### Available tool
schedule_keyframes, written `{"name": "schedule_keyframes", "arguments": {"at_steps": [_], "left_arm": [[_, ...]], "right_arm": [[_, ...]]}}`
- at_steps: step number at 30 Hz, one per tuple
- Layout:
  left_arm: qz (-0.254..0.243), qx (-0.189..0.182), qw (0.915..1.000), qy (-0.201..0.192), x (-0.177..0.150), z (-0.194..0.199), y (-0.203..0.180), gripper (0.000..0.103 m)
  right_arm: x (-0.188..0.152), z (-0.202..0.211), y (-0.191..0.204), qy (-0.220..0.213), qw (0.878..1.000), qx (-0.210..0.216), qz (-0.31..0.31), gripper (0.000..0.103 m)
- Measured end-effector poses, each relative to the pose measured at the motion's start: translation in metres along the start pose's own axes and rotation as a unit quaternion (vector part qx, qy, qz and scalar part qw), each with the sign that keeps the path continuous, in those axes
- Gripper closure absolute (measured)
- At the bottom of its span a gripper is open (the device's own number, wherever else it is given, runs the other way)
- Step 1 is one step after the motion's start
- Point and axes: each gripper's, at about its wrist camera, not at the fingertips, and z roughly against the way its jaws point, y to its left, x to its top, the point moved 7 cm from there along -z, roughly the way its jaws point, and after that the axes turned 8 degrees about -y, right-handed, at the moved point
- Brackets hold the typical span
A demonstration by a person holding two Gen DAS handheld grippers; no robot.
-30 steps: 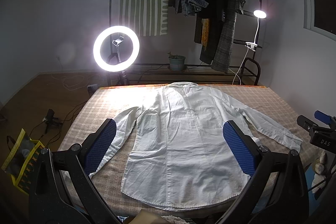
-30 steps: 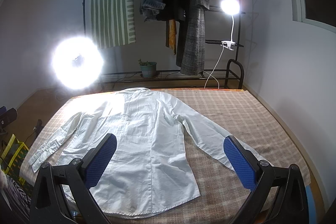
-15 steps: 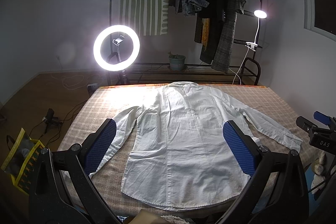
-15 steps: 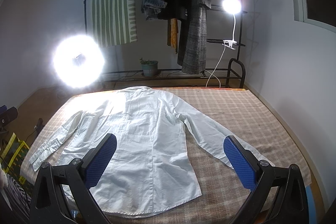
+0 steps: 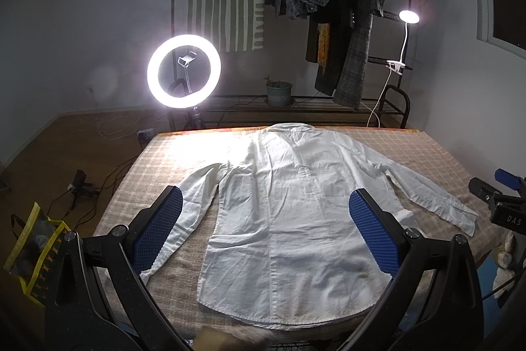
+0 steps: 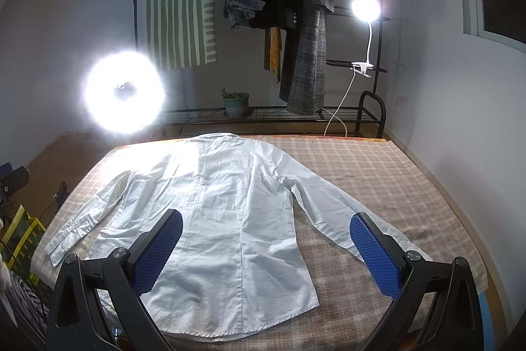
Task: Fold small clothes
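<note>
A white long-sleeved shirt [image 5: 289, 203] lies flat, back up, on a checked beige cloth-covered table [image 5: 171, 160], collar at the far edge, both sleeves spread out to the sides. It also shows in the right wrist view [image 6: 227, 213]. My left gripper [image 5: 264, 209] is open and empty, held above the shirt's near hem. My right gripper [image 6: 266, 232] is open and empty, held above the shirt's right side and right sleeve [image 6: 332, 213]. The right gripper's tip [image 5: 506, 186] shows at the right edge of the left wrist view.
A bright ring light [image 5: 184, 71] stands behind the table's far left. A clothes rack [image 5: 328, 5] with hanging coats, a clip lamp [image 5: 407, 18] and a potted plant [image 5: 279, 91] stand at the back wall. A yellow bag [image 5: 33, 249] sits on the floor left.
The right wrist view has shifted slightly, the shirt sitting a little lower and nearer. The left gripper has barely moved. Both stay open.
</note>
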Motion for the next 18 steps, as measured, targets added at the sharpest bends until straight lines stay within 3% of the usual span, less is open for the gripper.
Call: {"name": "schedule_keyframes", "arguments": {"at_steps": [4, 7, 10, 13, 18], "left_arm": [[-0.002, -0.001, 0.9996, 0.03, -0.016, -0.018, 0.023, 0.001], [-0.019, 0.005, 0.998, 0.059, -0.035, -0.036, 0.041, 0.01], [-0.029, 0.007, 0.996, 0.084, -0.055, -0.057, 0.064, 0.03], [0.008, -0.019, 0.9945, 0.103, -0.07, -0.079, 0.095, 0.036], [0.042, 0.025, 0.9879, 0.147, -0.097, -0.123, 0.165, 0.054]], "right_arm": [[-0.003, -0.004, 0.004, 0.005, 1.0, 0.001, 0.003, 0.0], [-0.004, -0.008, 0.006, 0.01, 1.0, 0.005, 0.001, 0.0], [-0.003, -0.013, 0.012, 0.014, 1.0, 0.008, 0.005, 0.0], [-0.002, -0.018, 0.022, 0.014, 1.0, 0.013, 0.012, 0.0], [-0.003, -0.031, 0.044, 0.01, 0.999, 0.051, 0.012, 0.0]]}}
